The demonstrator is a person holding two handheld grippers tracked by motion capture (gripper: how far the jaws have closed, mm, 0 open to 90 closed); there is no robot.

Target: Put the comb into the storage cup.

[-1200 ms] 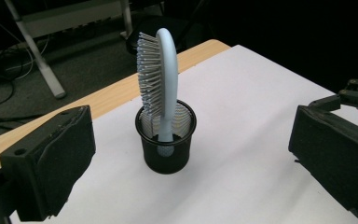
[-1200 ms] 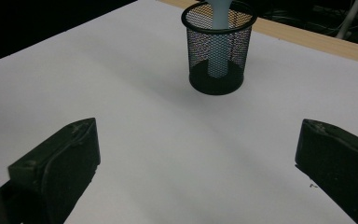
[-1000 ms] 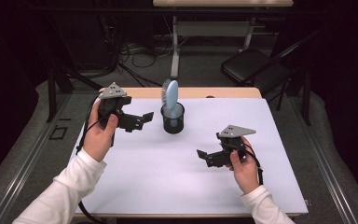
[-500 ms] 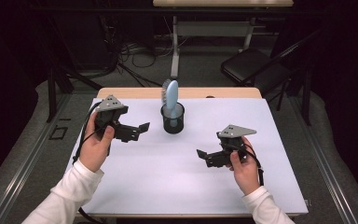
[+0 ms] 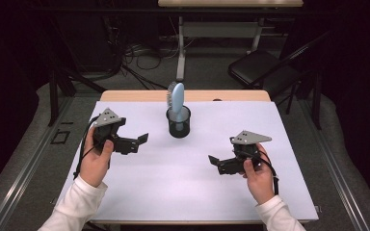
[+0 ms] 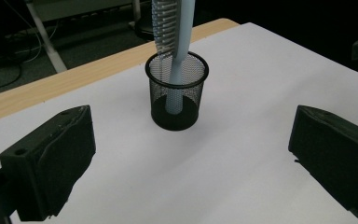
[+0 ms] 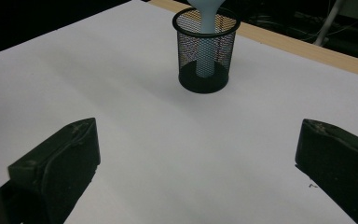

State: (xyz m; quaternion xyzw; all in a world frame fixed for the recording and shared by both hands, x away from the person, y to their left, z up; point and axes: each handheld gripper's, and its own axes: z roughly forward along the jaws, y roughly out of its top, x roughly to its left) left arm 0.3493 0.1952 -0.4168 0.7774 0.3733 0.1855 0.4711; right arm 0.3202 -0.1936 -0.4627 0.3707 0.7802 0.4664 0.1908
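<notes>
Hairbrush of pale blue plastic (image 5: 176, 98) stands handle-down in a black wire-mesh cup (image 5: 178, 122) mid-tabletop (image 5: 289, 144), while the left hand-held gripper (image 5: 143, 138), jaws spread and empty, has drawn back from it, and the right hand-held gripper (image 5: 213, 160) waits spread, suggesting placement is finished.

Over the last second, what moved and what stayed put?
The left gripper drew back from beside the mesh cup and came lower, toward the person, jaws open and empty. The right gripper stayed where it was, open. The blue hairbrush still stands in the cup, unmoved.
</notes>
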